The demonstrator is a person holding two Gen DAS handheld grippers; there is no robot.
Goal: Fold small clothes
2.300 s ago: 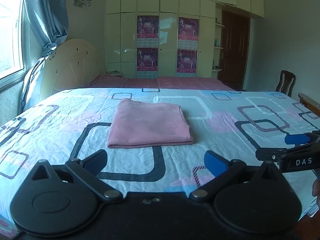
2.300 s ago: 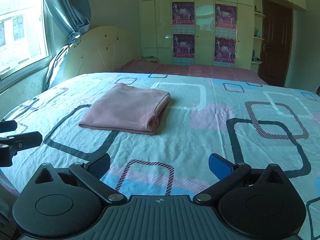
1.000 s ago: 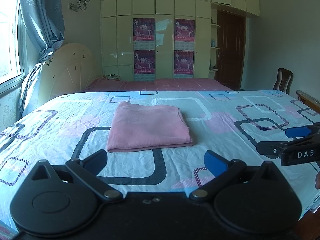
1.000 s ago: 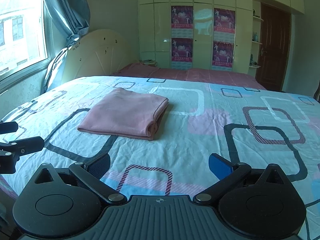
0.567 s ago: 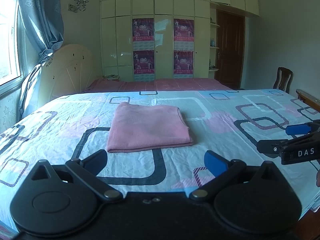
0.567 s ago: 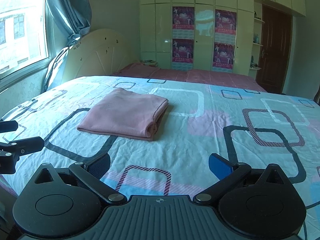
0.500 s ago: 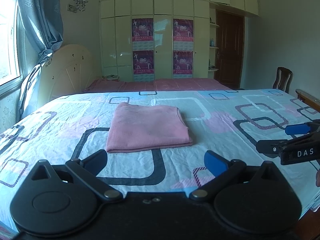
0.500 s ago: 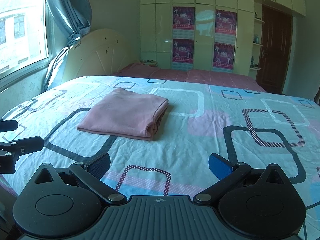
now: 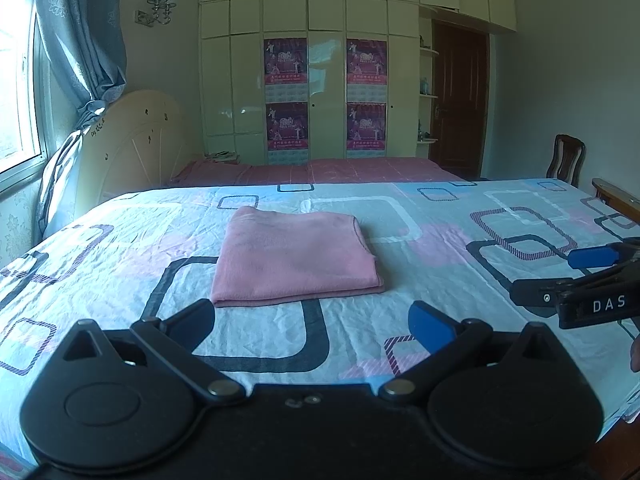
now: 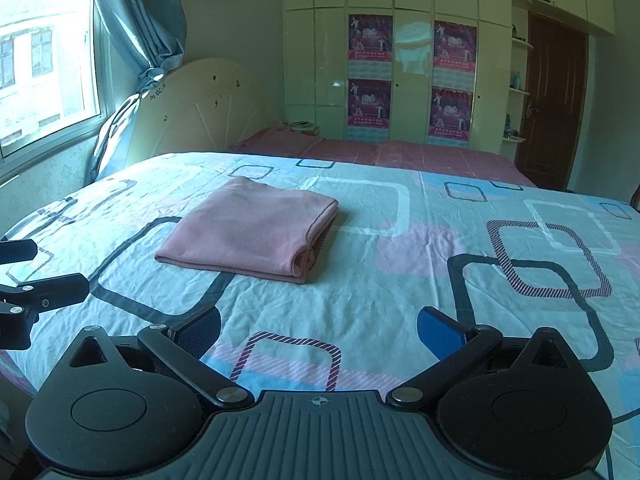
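Note:
A pink garment [image 9: 294,258] lies folded into a neat rectangle on the patterned bedsheet [image 9: 440,248], flat and free of both grippers. In the right wrist view the same pink garment [image 10: 252,228] shows its layered fold edge toward the right. My left gripper [image 9: 314,324] hovers open near the bed's front edge, short of the garment, with nothing between its fingers. My right gripper [image 10: 320,330] is also open and empty, farther right and back from the cloth. Each gripper shows at the edge of the other's view.
The bed fills most of both views, with a cream headboard [image 9: 132,140] at far left by a window and curtain [image 10: 136,20]. A wardrobe wall with posters [image 9: 326,94] stands behind. A wooden chair [image 9: 566,158] and dark door [image 9: 460,100] are at the right.
Both grippers have drawn back slightly and risen a little from the bed; the folded garment has not moved. Both stay open throughout.

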